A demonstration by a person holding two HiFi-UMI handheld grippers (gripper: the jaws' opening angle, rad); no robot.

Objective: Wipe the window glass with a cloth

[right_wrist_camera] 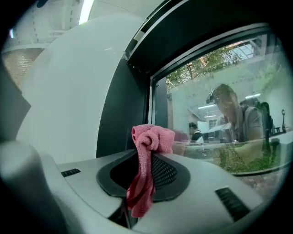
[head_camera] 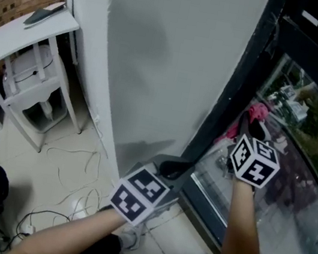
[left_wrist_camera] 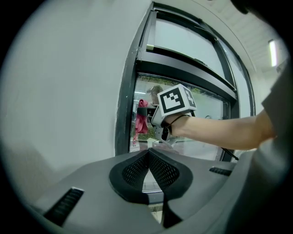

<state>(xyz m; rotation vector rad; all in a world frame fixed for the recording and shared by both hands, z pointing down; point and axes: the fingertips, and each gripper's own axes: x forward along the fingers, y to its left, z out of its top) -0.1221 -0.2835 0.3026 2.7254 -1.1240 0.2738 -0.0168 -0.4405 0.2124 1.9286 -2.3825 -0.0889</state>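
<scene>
A pink cloth (head_camera: 258,113) is bunched at the tips of my right gripper (head_camera: 251,126), which is shut on it and held up at the window glass (head_camera: 299,178), near the dark frame. In the right gripper view the cloth (right_wrist_camera: 153,137) sticks up between the jaws and its tail hangs down over them, with the glass (right_wrist_camera: 215,87) just ahead. My left gripper (head_camera: 170,168) is lower, by the bottom of the frame, shut and empty. Its own view shows the closed pads (left_wrist_camera: 137,168), with the right gripper (left_wrist_camera: 155,119) and cloth (left_wrist_camera: 141,121) beyond at the glass (left_wrist_camera: 206,109).
A grey wall (head_camera: 158,62) meets the black window frame (head_camera: 230,105) left of the glass. At far left a white table (head_camera: 17,31) stands over a white appliance (head_camera: 32,67). Cables (head_camera: 73,166) lie on the tiled floor. A person (right_wrist_camera: 236,114) shows in the glass.
</scene>
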